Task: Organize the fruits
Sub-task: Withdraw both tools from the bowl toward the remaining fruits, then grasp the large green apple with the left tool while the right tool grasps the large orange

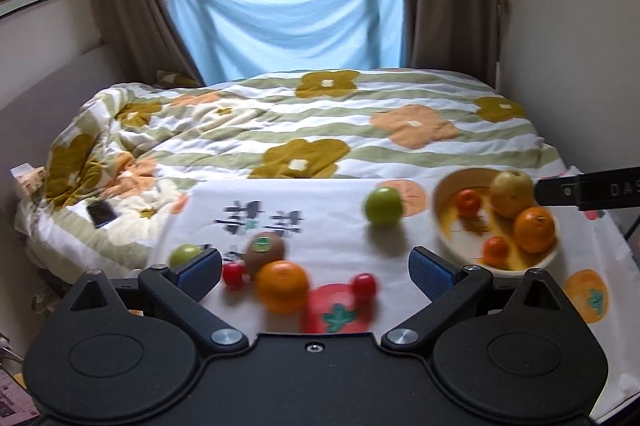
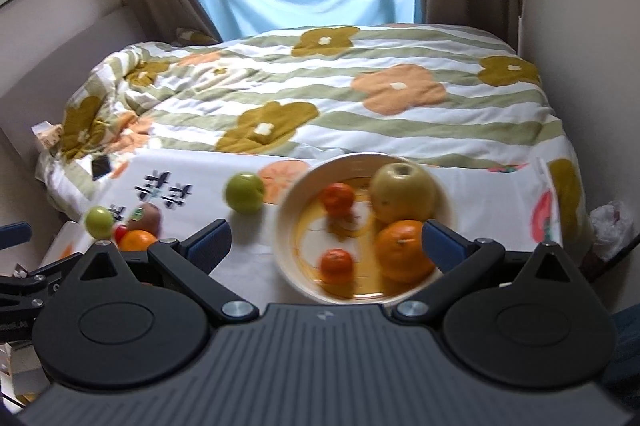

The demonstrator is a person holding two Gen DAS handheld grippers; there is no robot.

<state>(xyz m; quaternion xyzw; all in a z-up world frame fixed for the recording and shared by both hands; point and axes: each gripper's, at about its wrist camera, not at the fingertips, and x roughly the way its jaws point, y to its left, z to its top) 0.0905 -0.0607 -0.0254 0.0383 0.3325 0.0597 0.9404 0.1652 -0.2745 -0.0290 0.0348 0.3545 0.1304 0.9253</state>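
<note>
While both tools hang over the white cloth [image 1: 320, 201] on the bed, nothing is gripped.
Left gripper [image 1: 316, 270]: jaws spread wide, empty, above the loose fruit group.
Right gripper [image 2: 326, 240]: jaws spread wide, empty, framing the bowl [image 2: 288, 222].
Bowl contents: yellow apple [image 2: 402, 191], big orange [image 2: 400, 250], 2 small tangerines, one toward the back [image 2: 338, 199] & one nearer the front [image 2: 336, 264].
Loose fruit, near left tool: orange [image 1: 282, 286], kiwi [image 1: 264, 252] w/ sticker just behind it, 2 small red fruits, one left [image 1: 233, 273] & one right [image 1: 364, 286] of that orange.
Green apple [image 1: 383, 205]: alone on cloth, just left of bowl.
Small green fruit [image 1: 185, 254]: at cloth's left edge, partly behind a left pad.
Phone [image 1: 102, 213]: on the flowered blanket [image 1: 360, 129], well apart from the fruit.
Focus: near fruit blurred.
</note>
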